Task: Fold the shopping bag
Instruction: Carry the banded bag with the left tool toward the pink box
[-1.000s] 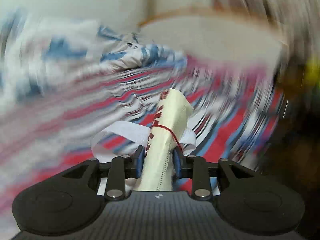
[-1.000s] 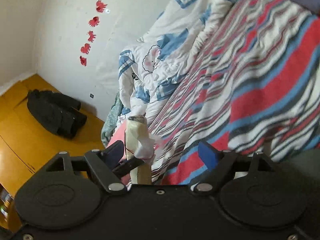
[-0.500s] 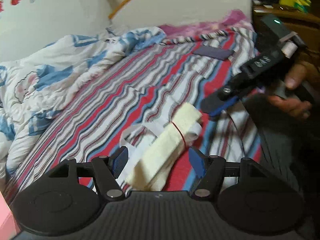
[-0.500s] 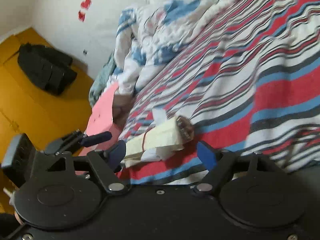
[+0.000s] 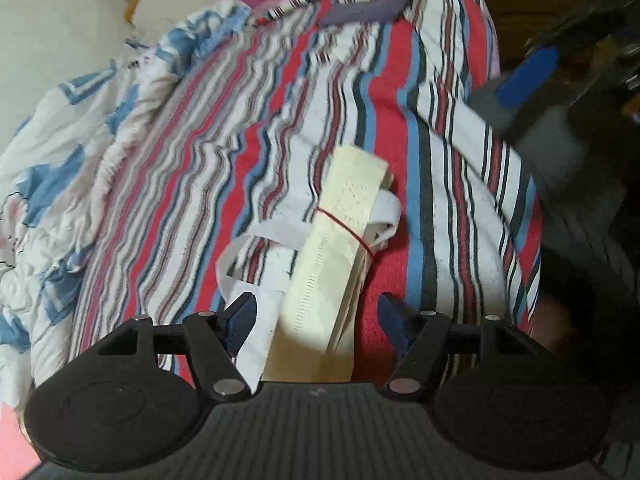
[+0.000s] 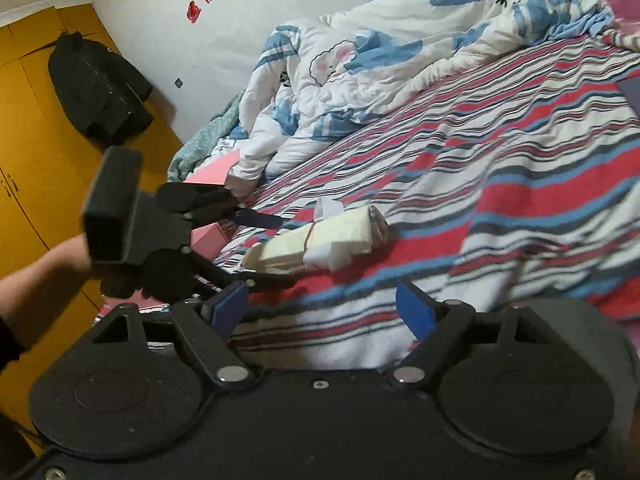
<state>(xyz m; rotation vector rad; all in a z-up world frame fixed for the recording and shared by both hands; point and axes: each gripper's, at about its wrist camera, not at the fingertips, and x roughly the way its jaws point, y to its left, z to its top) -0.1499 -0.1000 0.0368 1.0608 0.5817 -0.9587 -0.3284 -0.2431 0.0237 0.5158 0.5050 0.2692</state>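
The folded shopping bag (image 5: 336, 248) is a cream roll bound by a red rubber band, with white handle loops sticking out. It lies on the striped bed sheet (image 5: 440, 200). My left gripper (image 5: 316, 312) is open and straddles the bag's near end, with a gap between each pad and the bag. The right wrist view shows the bag (image 6: 320, 240) lying flat, with the left gripper (image 6: 268, 250) at its left end. My right gripper (image 6: 320, 300) hovers open just short of the bag with nothing between its fingers. One of its blue pads (image 5: 524, 80) shows in the left wrist view.
A crumpled white and blue duvet (image 6: 360, 60) is heaped along the wall side of the bed. A dark flat object (image 5: 360, 14) lies further up the sheet. A pink box (image 6: 212, 172) sits at the bed's edge. A black jacket (image 6: 100, 88) hangs on yellow wardrobe doors.
The left gripper held the bag upright between its jaws a second ago. The jaws have since spread, and the bag now lies on the sheet. Both wrists have rolled.
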